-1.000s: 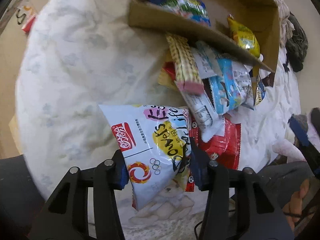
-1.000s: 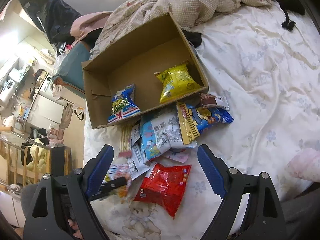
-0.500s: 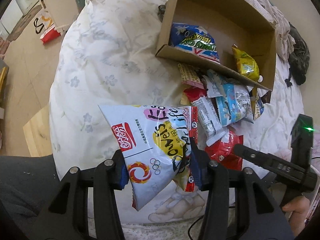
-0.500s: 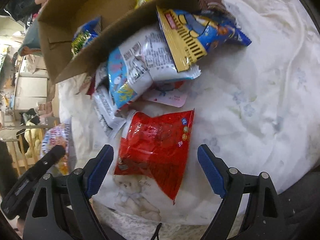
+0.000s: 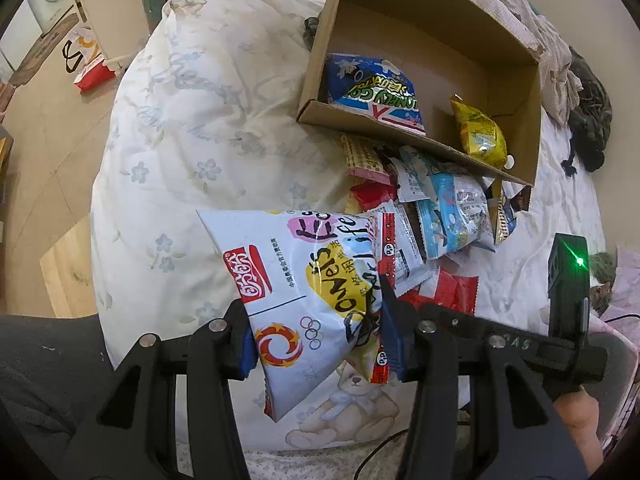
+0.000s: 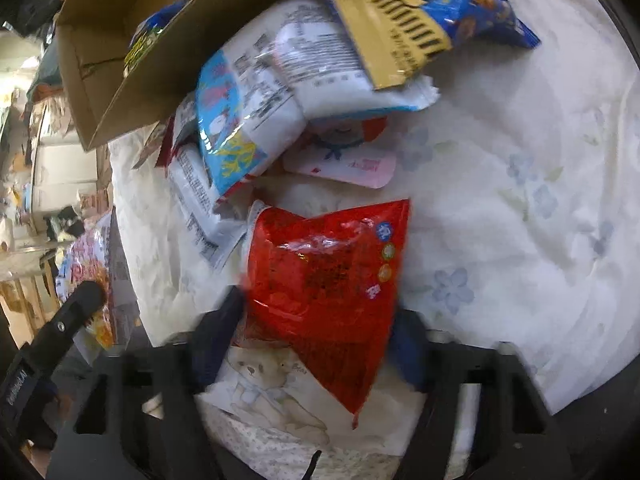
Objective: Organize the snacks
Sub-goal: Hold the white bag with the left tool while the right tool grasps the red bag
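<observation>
My left gripper [image 5: 316,340] is shut on a white snack bag [image 5: 304,280] with red, yellow and pink print and holds it up over the near end of the bed. A red snack bag [image 6: 328,272] lies on the sheet between the fingers of my right gripper [image 6: 316,332]. Its jaws are closing, and the blue pads stand right at the bag's two side edges in a blurred picture. The open cardboard box [image 5: 420,16] beyond holds a blue bag [image 5: 372,84] and a yellow bag [image 5: 480,136].
A pile of several snack packets [image 6: 260,100] lies against the box's near wall, with a pink sachet [image 6: 348,164] and a blue-and-yellow bag [image 6: 412,8] among them. The flowered white sheet [image 6: 520,160] stretches to the right. The bed's edge and floor [image 5: 52,160] lie left.
My right gripper dropped from above the box and pile down onto the red bag, and its fingers came in from wide apart. The left gripper rose a little with the white bag.
</observation>
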The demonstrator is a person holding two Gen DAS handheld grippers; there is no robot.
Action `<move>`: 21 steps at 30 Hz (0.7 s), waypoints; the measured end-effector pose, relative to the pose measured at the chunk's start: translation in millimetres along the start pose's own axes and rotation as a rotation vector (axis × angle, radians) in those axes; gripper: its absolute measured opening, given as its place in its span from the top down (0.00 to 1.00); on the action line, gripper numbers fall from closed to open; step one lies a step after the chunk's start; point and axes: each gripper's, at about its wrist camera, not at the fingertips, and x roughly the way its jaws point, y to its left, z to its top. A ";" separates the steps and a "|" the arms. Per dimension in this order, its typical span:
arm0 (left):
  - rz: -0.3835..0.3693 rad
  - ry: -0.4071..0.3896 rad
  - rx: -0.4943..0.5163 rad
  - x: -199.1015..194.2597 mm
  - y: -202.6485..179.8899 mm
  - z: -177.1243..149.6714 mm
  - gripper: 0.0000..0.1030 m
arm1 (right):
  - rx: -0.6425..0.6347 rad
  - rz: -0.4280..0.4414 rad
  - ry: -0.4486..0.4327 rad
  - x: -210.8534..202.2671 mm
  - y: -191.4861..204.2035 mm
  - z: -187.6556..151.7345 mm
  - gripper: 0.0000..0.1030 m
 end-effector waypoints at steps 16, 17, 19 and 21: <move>0.021 -0.026 -0.043 -4.6 15.6 -1.5 0.56 | -0.114 -0.008 -0.126 -55.9 7.6 -30.5 0.68; 0.024 -0.033 -0.041 -6.0 15.4 -1.3 0.56 | -0.107 -0.004 -0.141 -60.9 4.2 -30.9 0.69; 0.024 -0.041 -0.042 -7.1 15.8 -0.9 0.56 | -0.103 0.013 -0.178 -74.8 1.4 -33.4 0.69; 0.028 -0.045 -0.040 -7.8 16.4 -1.3 0.56 | -0.111 0.022 -0.220 -87.3 1.3 -39.2 0.70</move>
